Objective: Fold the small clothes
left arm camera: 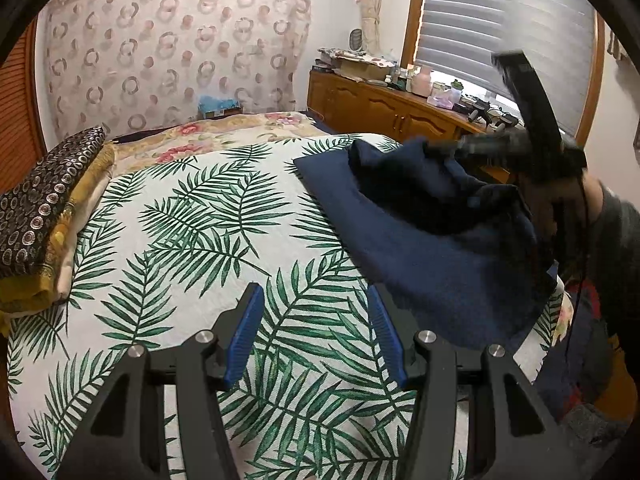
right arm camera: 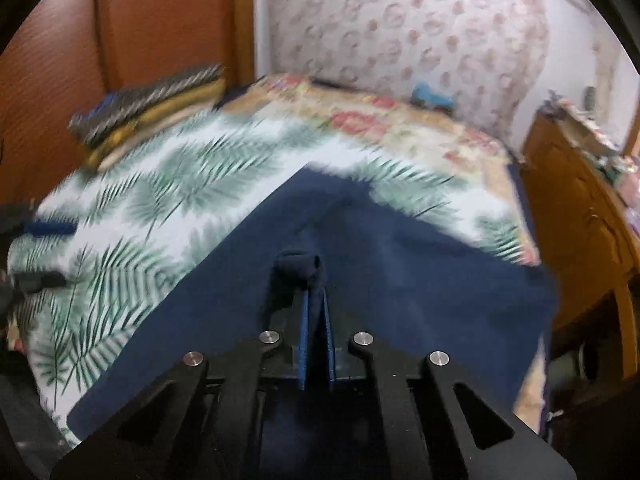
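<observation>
Bedroom surroundings
Palm-leaf bedspread [left arm camera: 192,216]; stack of folded fabrics [left arm camera: 44,216] at its left edge; cluttered wooden cabinet [left arm camera: 384,108] under a window blind [left arm camera: 508,28]; patterned curtain [left arm camera: 176,44] behind.

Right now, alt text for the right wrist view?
The right gripper is shut on a bunched fold of a navy blue cloth, which drapes over a bed with a palm-leaf bedspread. The picture is motion-blurred; folded fabrics lie at the bed's far left.
</observation>
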Demonstrator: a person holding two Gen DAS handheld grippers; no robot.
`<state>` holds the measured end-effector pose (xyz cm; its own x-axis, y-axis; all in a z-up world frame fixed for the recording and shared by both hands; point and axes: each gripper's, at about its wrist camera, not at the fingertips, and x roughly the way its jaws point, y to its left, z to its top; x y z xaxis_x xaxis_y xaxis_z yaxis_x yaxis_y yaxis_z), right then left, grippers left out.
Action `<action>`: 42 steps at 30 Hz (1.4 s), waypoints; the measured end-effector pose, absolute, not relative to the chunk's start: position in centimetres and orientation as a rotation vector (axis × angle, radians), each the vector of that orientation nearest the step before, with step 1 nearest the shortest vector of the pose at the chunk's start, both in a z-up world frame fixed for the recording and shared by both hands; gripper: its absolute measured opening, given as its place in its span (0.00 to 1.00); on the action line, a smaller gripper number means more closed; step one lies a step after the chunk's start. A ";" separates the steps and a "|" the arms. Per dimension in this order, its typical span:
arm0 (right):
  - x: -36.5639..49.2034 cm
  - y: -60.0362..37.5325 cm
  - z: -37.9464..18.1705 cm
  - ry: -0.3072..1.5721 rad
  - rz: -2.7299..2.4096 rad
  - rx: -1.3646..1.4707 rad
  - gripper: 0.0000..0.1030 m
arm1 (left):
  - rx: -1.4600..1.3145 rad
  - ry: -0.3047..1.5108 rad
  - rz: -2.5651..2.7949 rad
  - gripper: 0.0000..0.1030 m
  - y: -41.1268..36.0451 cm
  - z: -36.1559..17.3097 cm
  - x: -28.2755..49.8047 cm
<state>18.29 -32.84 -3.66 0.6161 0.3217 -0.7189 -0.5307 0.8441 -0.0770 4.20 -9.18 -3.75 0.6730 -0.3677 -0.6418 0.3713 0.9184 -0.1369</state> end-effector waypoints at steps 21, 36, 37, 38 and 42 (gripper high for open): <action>21.2 -35.2 -1.7 0.735 0.404 -0.255 0.44 | 0.012 0.735 -0.430 0.51 -10.0 -4.1 4.1; 16.9 -27.5 -9.2 0.891 0.593 -0.439 0.51 | 0.008 0.745 -0.434 0.51 -10.3 -4.5 4.2; 16.9 -27.6 -9.2 0.890 0.595 -0.432 0.48 | 0.007 0.746 -0.435 0.51 -10.3 -4.5 4.1; 17.1 -27.8 -9.1 0.884 0.592 -0.434 0.35 | 0.006 0.747 -0.436 0.51 -10.3 -4.5 4.1; 17.4 -29.3 -7.6 0.856 0.602 -0.384 0.05 | 0.006 0.750 -0.439 0.51 -10.3 -4.6 4.1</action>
<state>17.37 -29.33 -7.65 0.5067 0.3366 -0.7937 -0.6328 0.7704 -0.0773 4.07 -10.33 -4.64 0.6455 -0.3839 -0.6602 0.3882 0.9094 -0.1492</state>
